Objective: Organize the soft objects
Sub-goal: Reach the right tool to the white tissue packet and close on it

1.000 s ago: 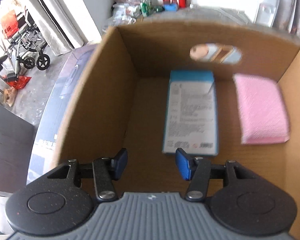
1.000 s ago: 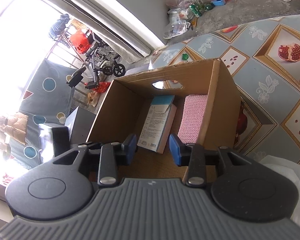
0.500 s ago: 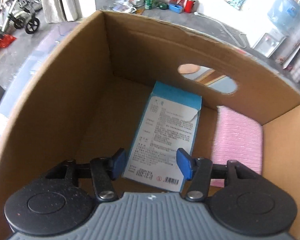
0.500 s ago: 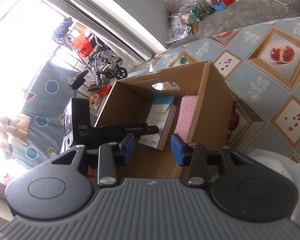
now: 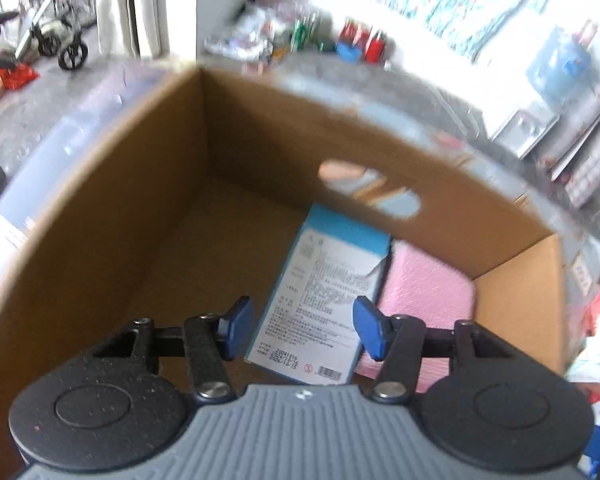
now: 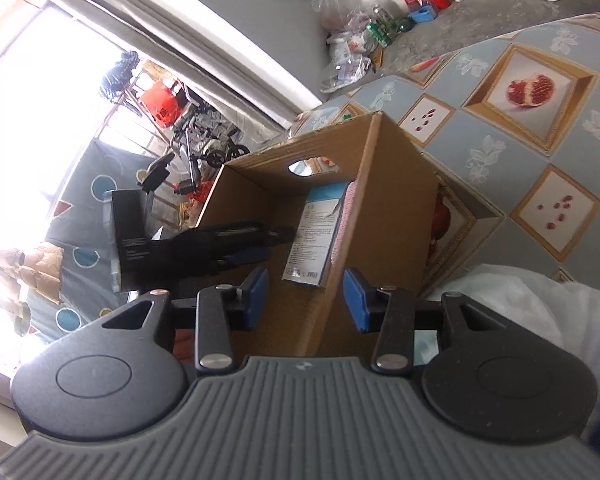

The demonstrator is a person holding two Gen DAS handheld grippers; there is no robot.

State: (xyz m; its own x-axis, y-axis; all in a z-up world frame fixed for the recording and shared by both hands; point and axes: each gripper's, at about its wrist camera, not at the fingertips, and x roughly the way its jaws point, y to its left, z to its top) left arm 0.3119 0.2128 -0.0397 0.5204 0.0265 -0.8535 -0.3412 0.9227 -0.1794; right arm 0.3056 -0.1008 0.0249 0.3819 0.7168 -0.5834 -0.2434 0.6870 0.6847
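Observation:
An open cardboard box stands on the table. A blue-and-white packet lies on its floor, with a pink soft pad beside it on the right. My left gripper hovers above the packet inside the box. Its jaws are opening and nothing is gripped between them. From the right wrist, the box, the packet and a strip of the pad show. My right gripper hangs over the box's near right wall, empty, its jaws opening. The left gripper's black body reaches into the box.
A pomegranate-patterned cloth covers the table. Something white and soft lies near the right gripper. A black carton stands left of the box. Bottles and bags sit on the floor by the wall, with a wheelchair beyond.
The left gripper rolled and lifted a little, so the box now looks tilted. The right gripper drew back to the right of the box. The left gripper came into the right view.

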